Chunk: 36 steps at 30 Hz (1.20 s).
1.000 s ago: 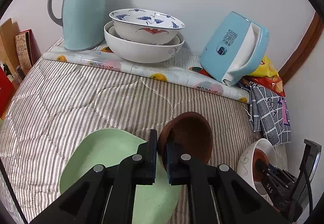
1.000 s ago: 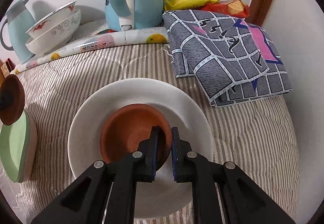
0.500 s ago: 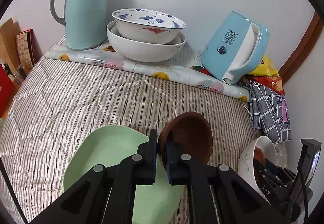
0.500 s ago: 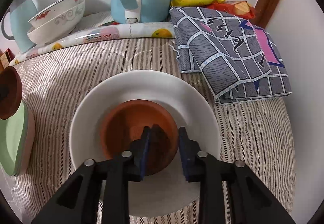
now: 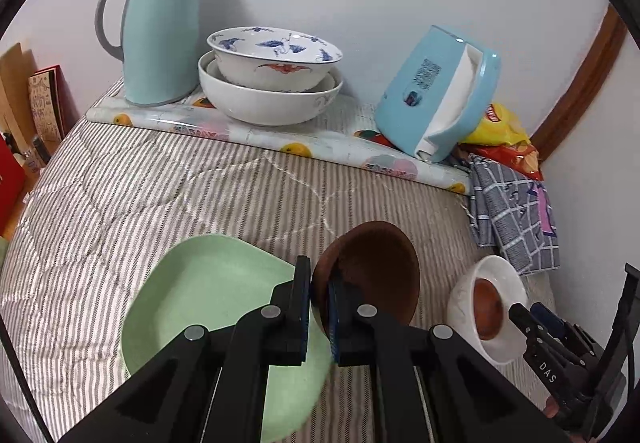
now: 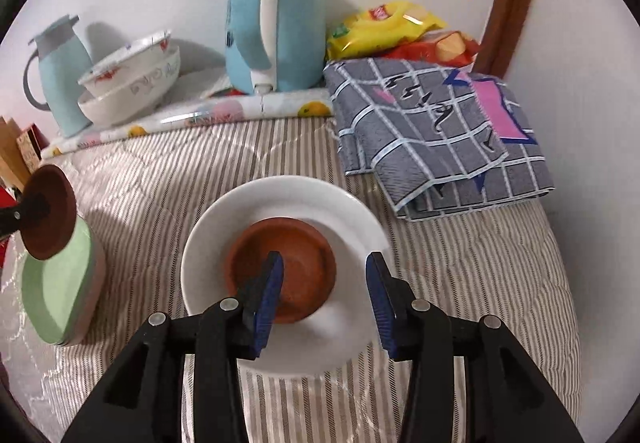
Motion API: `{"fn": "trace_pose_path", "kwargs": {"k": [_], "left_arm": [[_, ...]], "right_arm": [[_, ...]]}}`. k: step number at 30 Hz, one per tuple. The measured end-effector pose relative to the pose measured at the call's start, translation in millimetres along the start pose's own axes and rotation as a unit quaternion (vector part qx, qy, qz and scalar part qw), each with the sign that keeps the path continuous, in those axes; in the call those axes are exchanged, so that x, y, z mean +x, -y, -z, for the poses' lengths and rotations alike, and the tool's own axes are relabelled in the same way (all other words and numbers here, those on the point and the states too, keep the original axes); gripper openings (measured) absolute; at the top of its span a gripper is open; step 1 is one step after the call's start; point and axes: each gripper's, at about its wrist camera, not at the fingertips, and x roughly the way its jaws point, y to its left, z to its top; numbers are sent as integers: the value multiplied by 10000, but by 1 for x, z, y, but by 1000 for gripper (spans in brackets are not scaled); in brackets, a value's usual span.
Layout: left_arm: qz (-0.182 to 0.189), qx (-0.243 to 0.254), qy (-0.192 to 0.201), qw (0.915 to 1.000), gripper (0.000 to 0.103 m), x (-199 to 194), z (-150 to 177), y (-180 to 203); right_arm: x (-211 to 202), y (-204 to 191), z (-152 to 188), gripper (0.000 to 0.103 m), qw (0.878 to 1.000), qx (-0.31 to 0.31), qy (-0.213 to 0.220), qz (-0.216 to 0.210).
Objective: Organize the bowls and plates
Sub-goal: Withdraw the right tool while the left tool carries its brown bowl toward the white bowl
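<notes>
Above the green plate (image 5: pixel 208 295), left fingers (image 5: pixel 302 303) pinch a brown bowl (image 5: pixel 376 267); right fingers (image 6: pixel 268 295) have just been opening, empty.

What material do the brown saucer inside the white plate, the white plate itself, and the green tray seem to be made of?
Brown saucer: probably unglazed terracotta; matte, earthy orange-brown, no shine.
White plate: likely glazed ceramic or porcelain; smooth, glossy white surface.
Green tray: perhaps plastic or melamine; even pastel colour, dull sheen, rounded corners. The look leaves it open.

free: striped quilt (image 5: pixel 160 195) bare ahead of green plate (image 5: pixel 208 283) | blocked: nested bowls (image 5: pixel 272 83), thermos jug (image 5: pixel 160 27) beyond | right: folded cloth (image 6: pixel 440 131)
</notes>
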Motion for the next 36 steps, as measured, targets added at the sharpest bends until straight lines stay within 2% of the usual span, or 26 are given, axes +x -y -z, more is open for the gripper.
{"fn": "trace_pose_path", "kwargs": {"k": [20,36], "left_arm": [[178,433,249,9986,8,-48,26,58],[323,422,230,9983,8,-49,39,82]], "right_arm": [[-60,54,41,48,9983,475,351,31],[-80,86,64,50,9970,646,425,105]]}}
